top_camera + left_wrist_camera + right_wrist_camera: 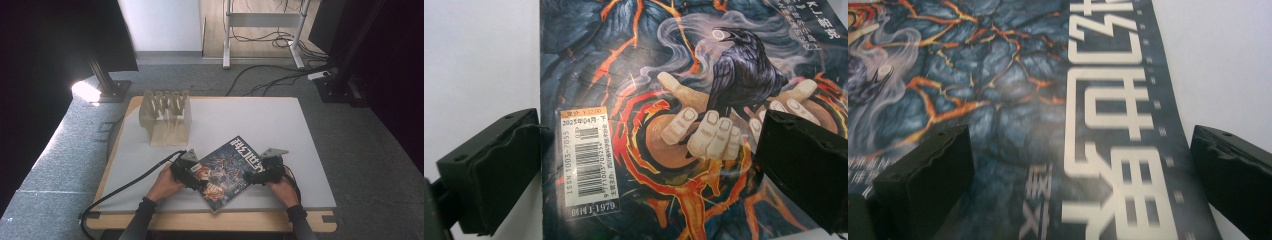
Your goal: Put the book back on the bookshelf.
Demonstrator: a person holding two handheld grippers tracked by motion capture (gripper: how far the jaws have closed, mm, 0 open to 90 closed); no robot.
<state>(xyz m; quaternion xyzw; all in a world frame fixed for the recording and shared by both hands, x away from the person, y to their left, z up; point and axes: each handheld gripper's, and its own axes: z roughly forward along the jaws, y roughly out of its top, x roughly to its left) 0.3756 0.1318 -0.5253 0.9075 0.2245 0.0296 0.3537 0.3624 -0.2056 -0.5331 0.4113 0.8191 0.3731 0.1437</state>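
Dark magazine [226,170], edges under both claws

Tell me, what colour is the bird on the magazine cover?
Black raven, clearest in the left gripper view.

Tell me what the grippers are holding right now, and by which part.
Nothing yet. Both the left gripper and right gripper are open, straddling opposite edges of the magazine.

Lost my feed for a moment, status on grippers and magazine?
Left gripper and right gripper open, jaws straddling opposite edges of the magazine. Magazine flat on table. Wooden rack well clear.
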